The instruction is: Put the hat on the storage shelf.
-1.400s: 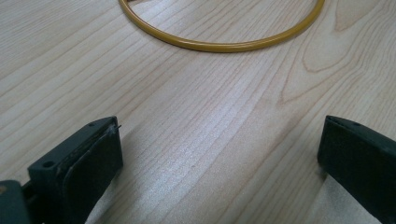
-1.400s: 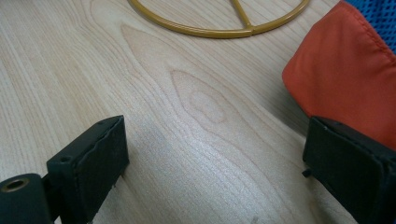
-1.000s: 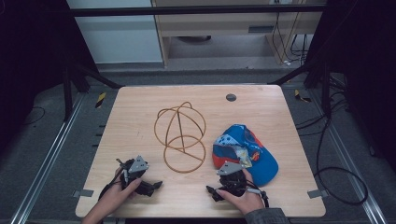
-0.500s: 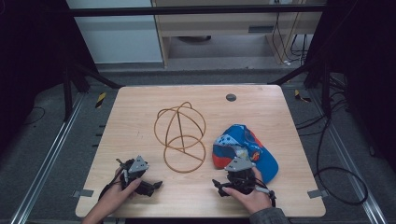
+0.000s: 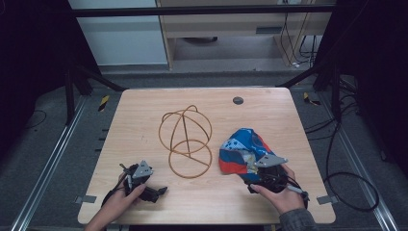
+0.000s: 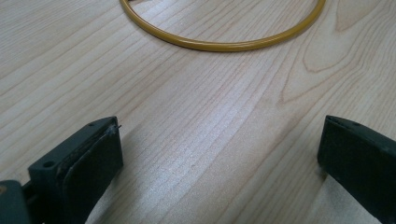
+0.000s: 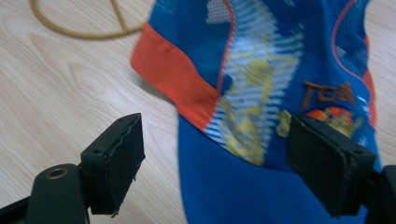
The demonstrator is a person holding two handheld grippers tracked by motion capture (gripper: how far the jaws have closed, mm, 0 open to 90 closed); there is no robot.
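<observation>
On the counter's (image 5: pixel 144 103) right side, the cap (image 5: pixel 243 149) lies just ahead of the right tool (image 7: pixel 212 163), brim nearest it, its wide jaws just closing around nothing yet.

Middle: I see the wire frame (image 5: pixel 185 142) blocking the tabletop (image 5: pixel 144 110) centre.
Right: cap (image 5: pixel 243 151) fills the near-right.
Free: far edge, left side.

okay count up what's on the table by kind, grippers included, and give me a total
Caps: 1, blue and orange cap
Wire stands: 1, gold wire stand
Grippers: 2, left gripper and right gripper, both open
Total: 4
</observation>
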